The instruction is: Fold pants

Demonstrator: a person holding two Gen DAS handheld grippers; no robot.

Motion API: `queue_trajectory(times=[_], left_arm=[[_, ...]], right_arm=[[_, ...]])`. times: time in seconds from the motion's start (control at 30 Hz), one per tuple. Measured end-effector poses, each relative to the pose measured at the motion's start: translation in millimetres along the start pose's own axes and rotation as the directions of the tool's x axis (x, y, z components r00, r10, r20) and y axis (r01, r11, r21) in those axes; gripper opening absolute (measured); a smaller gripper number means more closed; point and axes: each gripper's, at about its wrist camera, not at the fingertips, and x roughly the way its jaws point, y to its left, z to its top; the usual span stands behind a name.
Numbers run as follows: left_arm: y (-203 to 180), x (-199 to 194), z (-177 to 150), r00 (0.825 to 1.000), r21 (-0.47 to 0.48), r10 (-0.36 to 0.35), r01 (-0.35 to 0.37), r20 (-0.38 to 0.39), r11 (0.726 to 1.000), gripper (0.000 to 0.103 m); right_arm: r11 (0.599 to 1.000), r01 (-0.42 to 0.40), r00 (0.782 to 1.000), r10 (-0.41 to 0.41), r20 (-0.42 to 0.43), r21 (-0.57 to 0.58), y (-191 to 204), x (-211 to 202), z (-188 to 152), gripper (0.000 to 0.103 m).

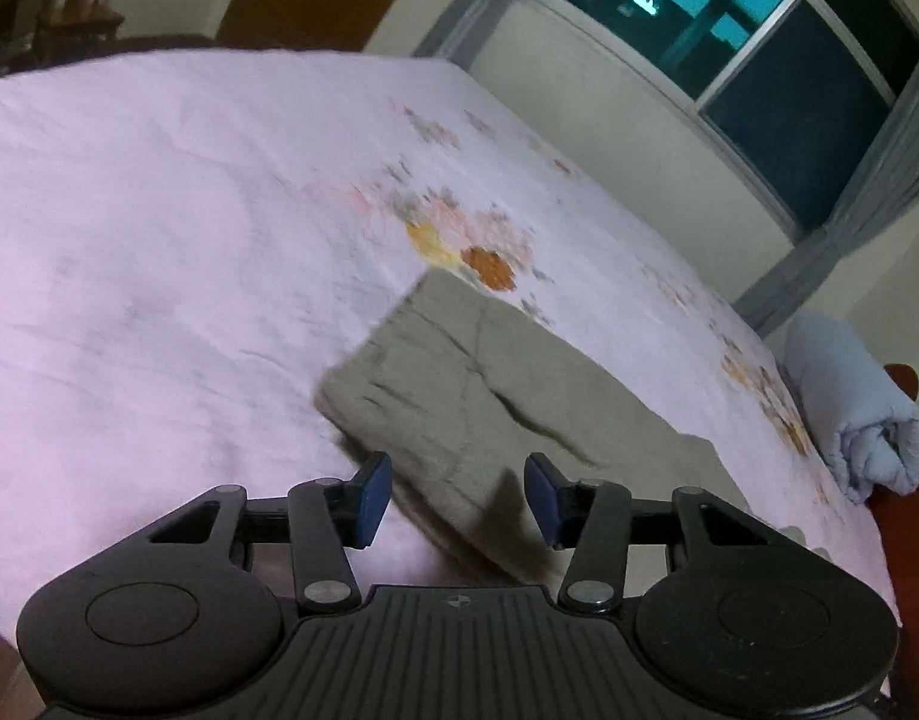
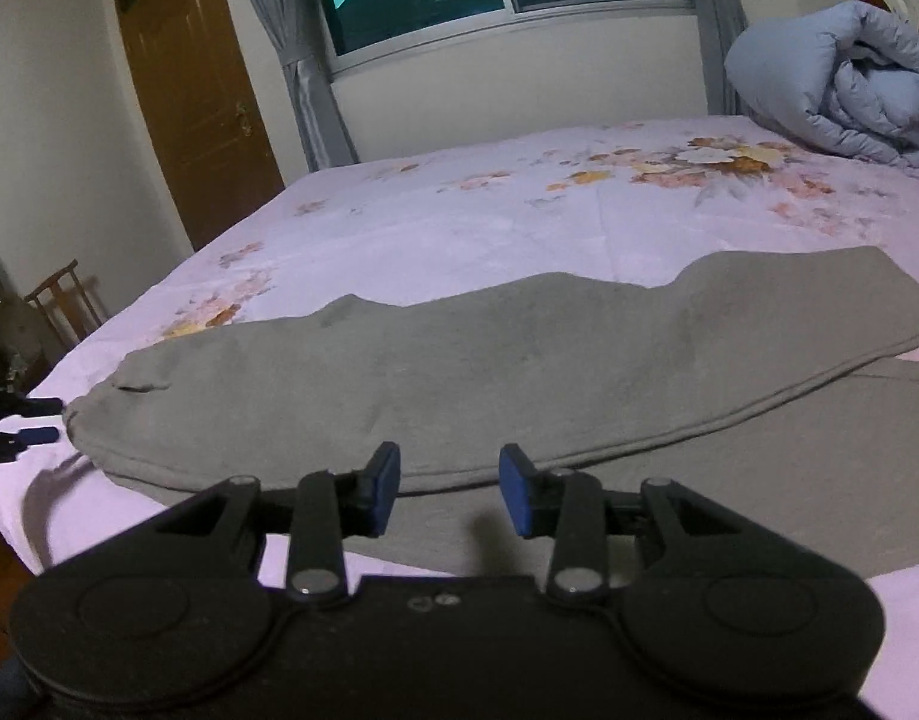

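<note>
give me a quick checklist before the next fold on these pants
1. Left tool open, nothing held: ok.
2. Right tool open, nothing held: ok.
3. Pants lying flat on the bed, one leg folded over the other: ok.
4. Left tool lined up on the pants' end: ok, the end lies just ahead of its fingers.
5. Duvet clear of the pants: ok, it sits apart at the far corner.
6. Left view sharp enough to judge wrinkles: not ok, it is blurred.
</note>
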Motion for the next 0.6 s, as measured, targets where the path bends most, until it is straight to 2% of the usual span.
queue_trajectory(times=[0.03, 0.07, 0.1, 0.17, 0.3, 0.4, 0.5, 0.57, 0.6], left_arm=[[-2, 4, 1, 1.0, -0.009, 0.001, -0.001, -0.004, 1.0, 0.043], [-3, 10, 4, 1.0, -0.02, 0.009, -0.01, -0.008, 1.0, 0.03], [-3, 13, 6, 1.0, -0.031, 0.013, -0.013, -0.004, 0.999, 0.023], [-2, 15, 11, 1.0, -0.049, -0.006, 0.006, 0.005, 0.999, 0.021], [-7, 11, 16, 0.999, 0.001, -0.021, 0.021, 0.026, 1.0, 0.019], [-3, 8, 15, 0.999, -0.004, -0.028, 0.028, 0.029, 1.0, 0.019], [1, 9, 12, 0.999, -0.01, -0.032, 0.032, 0.027, 0.999, 0.019], [3, 9, 11, 0.999, -0.01, -0.039, 0.04, 0.027, 0.999, 0.019], [4, 10, 11, 0.999, -0.01, -0.044, 0.045, 0.026, 0.999, 0.019]], right_arm=[[1.0, -0.002, 1.0, 0.002, -0.001, -0.001, 1, 2, -1, 0.029], [1.0, -0.002, 1.0, 0.002, -0.001, 0.004, 1, 2, -4, 0.029], [1.0, 0.0, 1.0, 0.0, -0.005, 0.018, 1, 5, -6, 0.029], [0.998, 0.002, 1.0, 0.0, -0.016, 0.067, -2, 11, -7, 0.03], [0.988, -0.007, 1.0, 0.011, -0.021, 0.156, -5, 16, -14, 0.03], [0.972, -0.021, 0.999, 0.032, -0.04, 0.235, -9, 28, -19, 0.03], [0.929, -0.036, 0.996, 0.064, -0.063, 0.369, -19, 40, -26, 0.03], [0.873, -0.056, 0.994, 0.093, -0.053, 0.484, -28, 47, -32, 0.031], [0.832, -0.065, 0.994, 0.106, -0.042, 0.551, -34, 51, -36, 0.03]])
